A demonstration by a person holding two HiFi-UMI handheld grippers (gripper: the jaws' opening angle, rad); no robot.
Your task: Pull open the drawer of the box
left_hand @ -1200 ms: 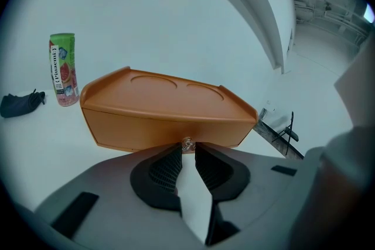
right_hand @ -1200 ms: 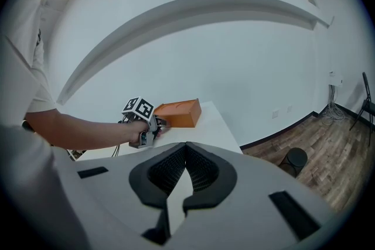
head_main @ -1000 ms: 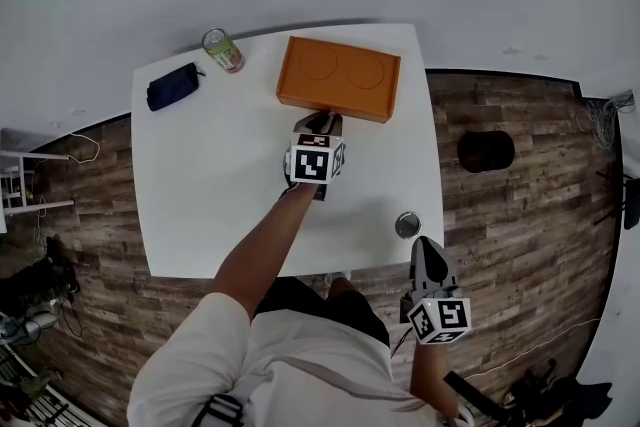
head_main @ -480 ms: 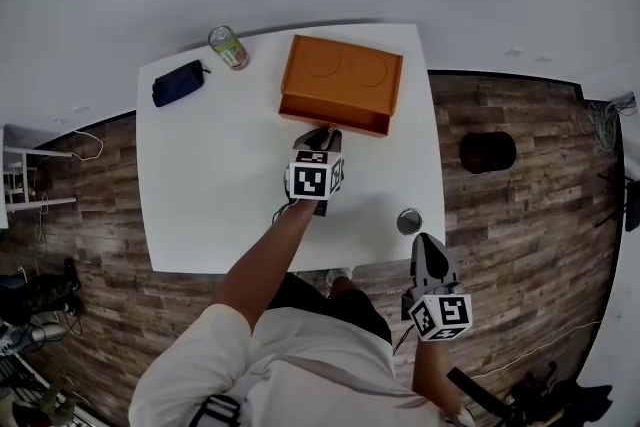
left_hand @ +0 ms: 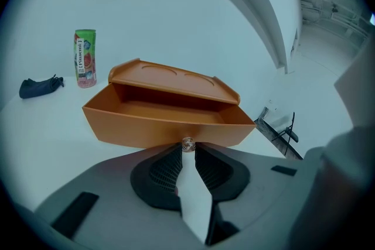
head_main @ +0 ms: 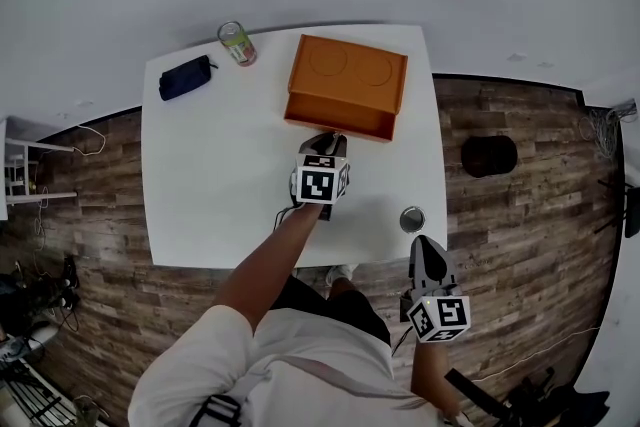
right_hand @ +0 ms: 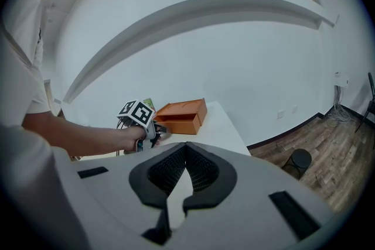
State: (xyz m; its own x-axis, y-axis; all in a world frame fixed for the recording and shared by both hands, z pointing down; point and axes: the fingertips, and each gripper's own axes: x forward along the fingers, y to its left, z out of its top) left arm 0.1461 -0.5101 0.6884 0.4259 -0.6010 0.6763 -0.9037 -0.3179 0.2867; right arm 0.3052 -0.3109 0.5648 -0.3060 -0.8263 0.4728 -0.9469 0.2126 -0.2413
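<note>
The flat orange plastic box [head_main: 350, 73] sits at the far side of the white table [head_main: 210, 175], and its shallow orange drawer [left_hand: 158, 129] stands partly out of the front, showing a bare floor inside. The left gripper [left_hand: 187, 152] has its dark ribbed jaws pinched on the small round clear knob [left_hand: 187, 143] at the middle of the drawer front. The drawer lies straight ahead of this gripper with its long side across the gripper's line, so I judge any further pull should run straight back towards the person, without twisting sideways. The right gripper [right_hand: 186, 149] hangs off the table's near edge, well apart from the box, its jaws together on nothing; the left is plainly the nearer. In the head view the marker cube covers the knob and jaws. The drawer's rear is hidden under the box top, so how much travel remains cannot be told
</note>
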